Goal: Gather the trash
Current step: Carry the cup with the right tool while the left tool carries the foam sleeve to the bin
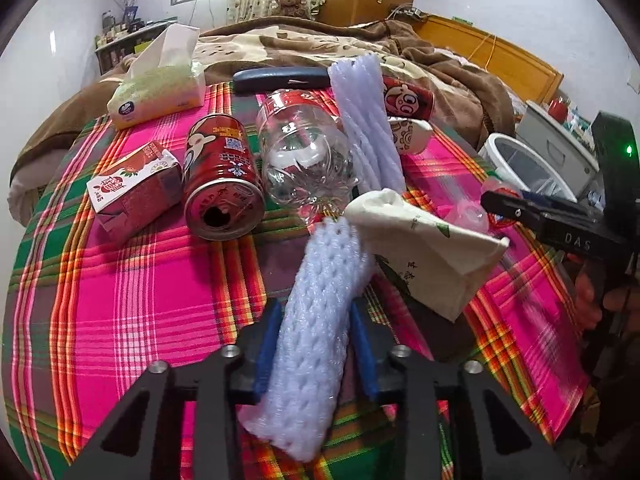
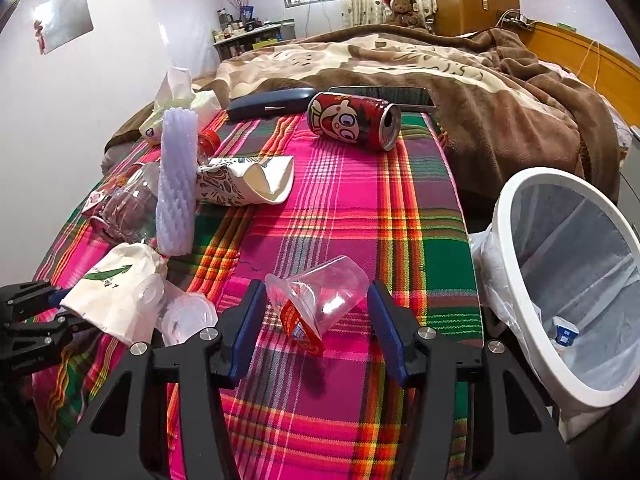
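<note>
My left gripper (image 1: 314, 314) is shut on a white foam net sleeve (image 1: 316, 280) that lies lengthwise between its blue pads on the plaid cloth (image 1: 132, 300). My right gripper (image 2: 316, 292) stands open around a clear plastic cup (image 2: 320, 300) lying on its side; the pads sit close to its rim and base without squeezing it. A white bin (image 2: 508, 264) with a plastic liner stands to the right of the bed. More trash lies on the cloth: a red can (image 1: 220, 184), a juice carton (image 1: 132, 188), a clear bottle (image 1: 304, 152) and a crumpled paper cup (image 1: 424, 248).
A second foam sleeve (image 2: 176, 184), a flattened patterned cup (image 2: 244, 180), a cartoon-face can (image 2: 352, 120) and clear lids (image 2: 188, 312) lie about. A tissue pack (image 1: 160, 92) and a dark glasses case (image 1: 280, 78) sit at the far edge. A brown blanket (image 2: 480, 92) covers the bed beyond.
</note>
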Available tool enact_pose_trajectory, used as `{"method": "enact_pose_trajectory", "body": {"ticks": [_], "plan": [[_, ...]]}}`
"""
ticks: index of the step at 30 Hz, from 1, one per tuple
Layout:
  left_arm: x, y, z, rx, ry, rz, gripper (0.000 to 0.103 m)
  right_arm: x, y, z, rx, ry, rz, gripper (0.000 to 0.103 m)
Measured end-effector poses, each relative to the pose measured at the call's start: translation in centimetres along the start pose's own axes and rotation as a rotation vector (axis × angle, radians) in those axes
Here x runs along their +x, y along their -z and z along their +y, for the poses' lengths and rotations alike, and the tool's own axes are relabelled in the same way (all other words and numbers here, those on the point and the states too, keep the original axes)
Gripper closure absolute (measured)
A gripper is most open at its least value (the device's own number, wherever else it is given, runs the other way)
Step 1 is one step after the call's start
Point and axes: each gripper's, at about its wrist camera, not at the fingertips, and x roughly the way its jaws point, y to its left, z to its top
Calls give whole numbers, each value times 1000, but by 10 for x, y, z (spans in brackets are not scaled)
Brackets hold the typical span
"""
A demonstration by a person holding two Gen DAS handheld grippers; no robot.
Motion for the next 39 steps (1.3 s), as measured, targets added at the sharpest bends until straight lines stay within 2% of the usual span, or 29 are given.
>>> {"method": "enact_pose_trajectory", "body": {"ticks": [4, 19, 21, 28, 39], "plan": [[-4, 0, -3, -13, 0, -18, 74, -3, 1, -1, 4, -3, -9, 49], [-49, -19, -16, -83, 25, -157, 74, -35, -2, -8, 32, -13, -96, 49], [-55, -26, -24, -73, 34, -181, 74, -41, -3, -11, 34, -10, -115, 49], [-51, -45, -56, -25, 59, -191, 74, -61, -5, -29, 54, 19, -161, 49], [-26, -85, -137, 60, 173, -190, 74, -86, -3, -84, 125, 108, -194, 49]]}}
